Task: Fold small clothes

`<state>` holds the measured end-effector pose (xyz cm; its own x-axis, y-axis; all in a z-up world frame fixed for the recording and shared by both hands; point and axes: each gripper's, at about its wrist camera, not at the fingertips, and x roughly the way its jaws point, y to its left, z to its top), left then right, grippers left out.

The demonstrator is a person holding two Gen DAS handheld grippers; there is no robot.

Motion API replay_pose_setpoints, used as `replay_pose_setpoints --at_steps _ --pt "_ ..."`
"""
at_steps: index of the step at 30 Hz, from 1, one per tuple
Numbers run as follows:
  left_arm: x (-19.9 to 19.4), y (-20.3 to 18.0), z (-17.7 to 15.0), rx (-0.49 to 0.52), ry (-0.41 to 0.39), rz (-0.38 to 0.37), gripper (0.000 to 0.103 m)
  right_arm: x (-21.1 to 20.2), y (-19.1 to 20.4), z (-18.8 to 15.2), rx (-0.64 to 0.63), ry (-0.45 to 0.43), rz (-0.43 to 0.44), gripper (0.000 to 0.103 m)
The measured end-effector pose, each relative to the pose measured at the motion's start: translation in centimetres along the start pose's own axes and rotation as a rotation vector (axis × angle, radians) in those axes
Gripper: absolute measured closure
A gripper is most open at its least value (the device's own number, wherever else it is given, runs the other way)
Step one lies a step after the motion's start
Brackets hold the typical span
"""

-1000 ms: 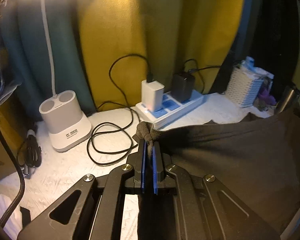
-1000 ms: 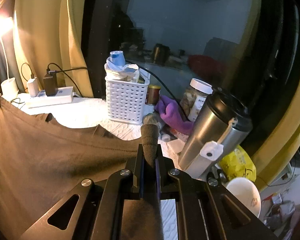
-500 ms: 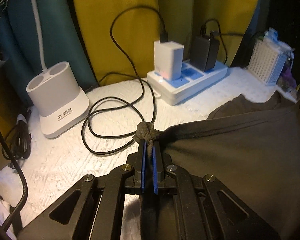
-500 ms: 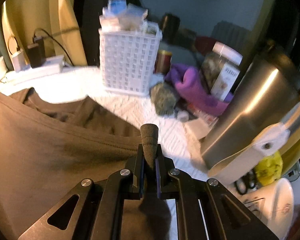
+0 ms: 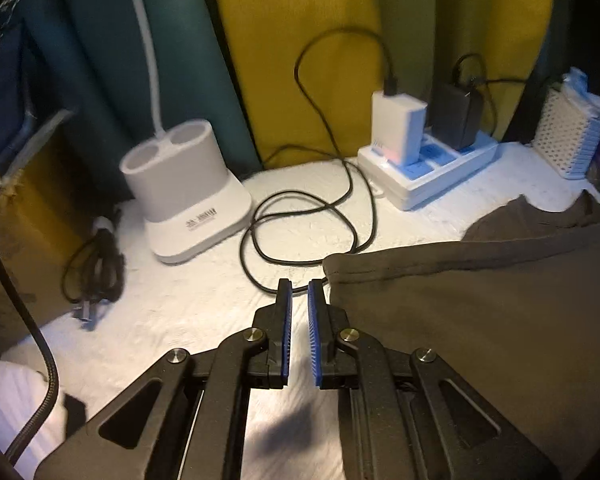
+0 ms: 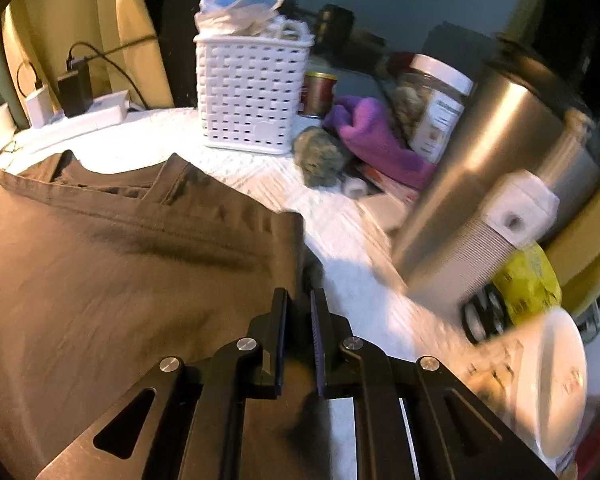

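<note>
Left gripper (image 5: 299,292) low over the white textured table cover (image 5: 188,304), jaws parting by a narrow gap, blue pads bare, only white cover visible between them. Brown garment (image 5: 480,320) flat on the cover at three o'clock of the tips, its folded hem corner just beside the right-hand finger, seemingly clear of the pads. Loop of black cable (image 5: 304,236) at twelve o'clock just beyond the tips; white lamp base (image 5: 188,192) at ten o'clock; power strip (image 5: 428,176) with two chargers at one o'clock, against yellow and teal curtains (image 5: 300,40). Right gripper (image 6: 299,300) likewise opening slightly, jaws a slim gap apart over the garment's (image 6: 120,280) right-hand edge, cloth beneath and between the fingers but not visibly pinched. Garment spread from nine to eleven o'clock of that gripper, neckline toward the far side. White lattice basket (image 6: 248,92) at twelve o'clock; steel tumbler (image 6: 492,184) at two o'clock; purple cloth (image 6: 376,136) and a jar (image 6: 436,108) between them, well apart from the garment.
</note>
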<state>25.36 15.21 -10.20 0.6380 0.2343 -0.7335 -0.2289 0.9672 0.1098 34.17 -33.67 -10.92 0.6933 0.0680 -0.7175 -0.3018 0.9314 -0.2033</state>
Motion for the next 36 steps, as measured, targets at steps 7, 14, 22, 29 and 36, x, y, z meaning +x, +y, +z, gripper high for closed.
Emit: replay_pose_setpoints --at_steps 7,14,22,29,36 --pt "-4.3 -0.9 -2.7 0.018 -0.003 -0.064 0.094 -2.3 -1.7 -2.7 0.066 -0.002 0.025 0.086" --pt "-7.2 -3.4 -6.1 0.027 0.032 -0.118 0.094 -4.2 -1.7 -5.9 0.094 -0.041 0.077 0.021" --pt "-8.3 -3.9 -9.1 -0.014 0.085 -0.133 0.093 -4.4 -2.3 -4.9 0.106 -0.094 0.099 0.041" --pt "-8.9 -3.7 -9.0 -0.037 0.074 -0.124 0.093 -1.4 -3.4 -1.7 0.165 -0.073 0.077 0.05" --pt "-7.8 -3.8 -7.8 -0.032 0.072 -0.129 0.093 1.1 -4.3 -0.3 0.253 -0.036 0.087 0.05"
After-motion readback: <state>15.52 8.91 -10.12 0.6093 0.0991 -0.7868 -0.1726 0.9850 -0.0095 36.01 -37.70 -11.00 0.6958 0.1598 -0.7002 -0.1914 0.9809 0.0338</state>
